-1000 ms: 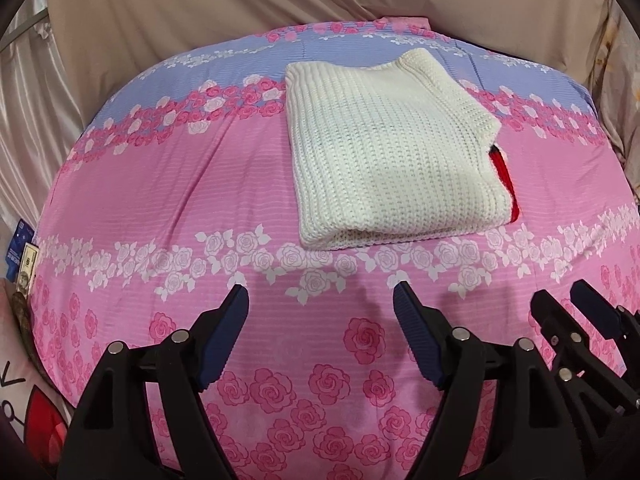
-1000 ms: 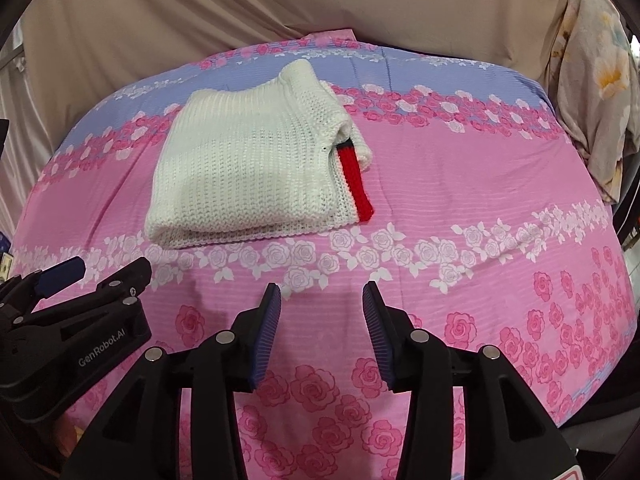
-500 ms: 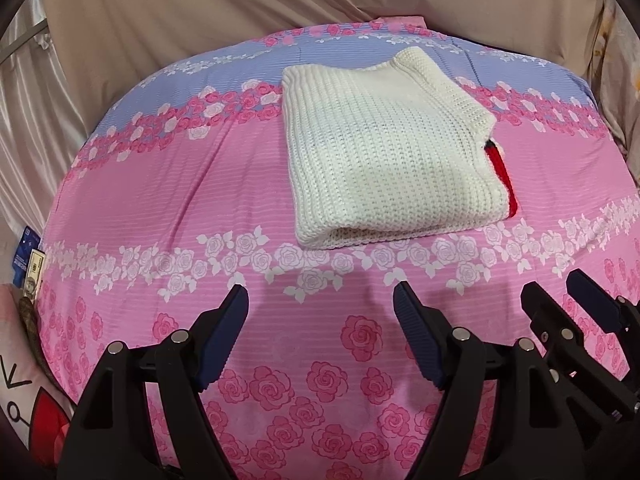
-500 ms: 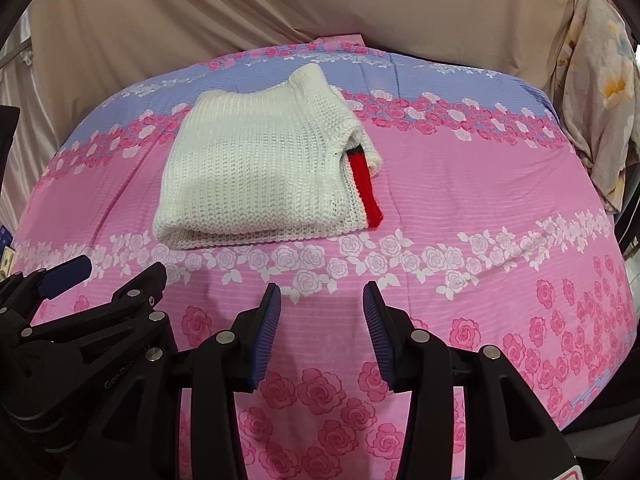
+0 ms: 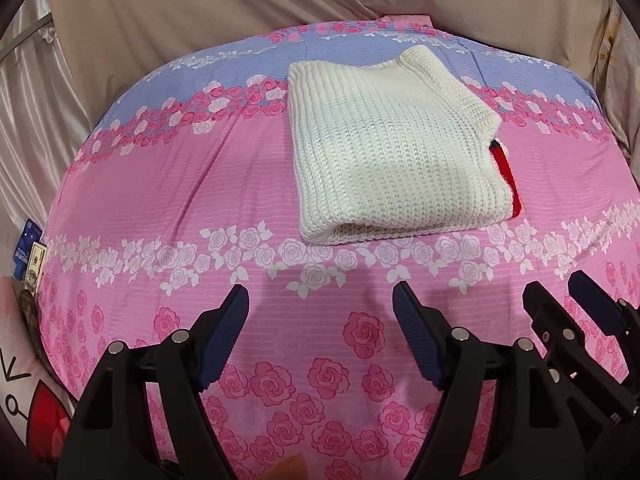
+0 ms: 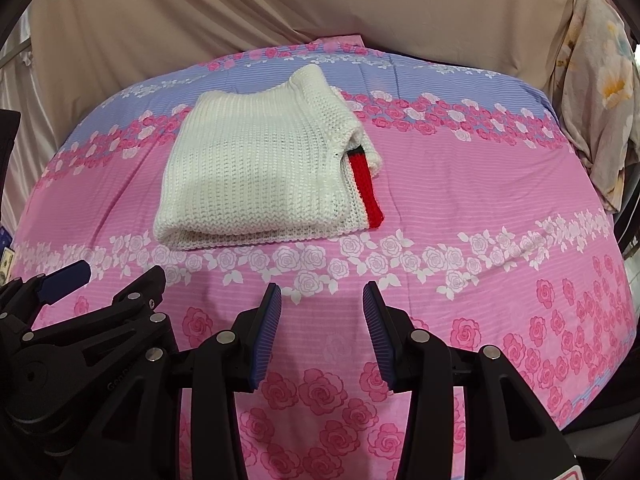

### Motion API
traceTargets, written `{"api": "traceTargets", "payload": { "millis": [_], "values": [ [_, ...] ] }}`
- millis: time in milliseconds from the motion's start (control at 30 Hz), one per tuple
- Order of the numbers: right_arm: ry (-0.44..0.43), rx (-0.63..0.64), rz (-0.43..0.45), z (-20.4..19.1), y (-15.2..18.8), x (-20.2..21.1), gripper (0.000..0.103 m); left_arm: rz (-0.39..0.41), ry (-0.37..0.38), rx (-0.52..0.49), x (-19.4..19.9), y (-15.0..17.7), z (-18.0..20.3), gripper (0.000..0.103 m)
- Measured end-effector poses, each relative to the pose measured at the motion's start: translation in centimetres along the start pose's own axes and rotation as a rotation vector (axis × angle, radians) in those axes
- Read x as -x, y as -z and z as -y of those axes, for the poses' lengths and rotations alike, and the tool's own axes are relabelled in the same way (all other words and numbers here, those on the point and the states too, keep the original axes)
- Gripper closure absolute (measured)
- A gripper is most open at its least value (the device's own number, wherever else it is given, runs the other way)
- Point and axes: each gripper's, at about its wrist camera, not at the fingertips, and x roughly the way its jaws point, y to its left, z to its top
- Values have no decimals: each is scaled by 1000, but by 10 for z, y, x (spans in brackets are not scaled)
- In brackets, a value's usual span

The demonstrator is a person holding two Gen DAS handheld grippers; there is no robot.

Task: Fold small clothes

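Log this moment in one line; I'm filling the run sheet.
sweater: folded on bedsheet | left claw: open, empty | right claw: open, empty

White knit sweater (image 5: 394,148) folded on pink rose-print bedsheet (image 5: 168,184), red trim at its right edge. Left gripper (image 5: 320,304) jaws apart, empty, near sweater's front fold. Right gripper (image 5: 560,292) at lower right

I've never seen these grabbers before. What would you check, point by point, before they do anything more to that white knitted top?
1. Left gripper open, holding nothing: ok.
2. Right gripper open, holding nothing: ok.
3. White sweater lies folded on the floral bedsheet: ok.
4. Edges tucked in neatly: not ok, a red stripe shows at one side.
5. Hidden layers underneath lying flat: cannot tell.
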Motion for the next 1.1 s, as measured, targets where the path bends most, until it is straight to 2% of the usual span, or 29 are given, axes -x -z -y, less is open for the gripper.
{"api": "traceTargets", "payload": {
  "millis": [300,567,1100],
  "values": [
    [1,-3,0,-1,0,1,60,-1,3,-3,1,1,0,34],
    [1,-6,-1,-2,1,1,60,-5,5,4,-1,1,-2,30],
    [-3,-12,-21,-6,3,-2,62,-18,-4,19,-6,5,-2,31]
  ]
}}
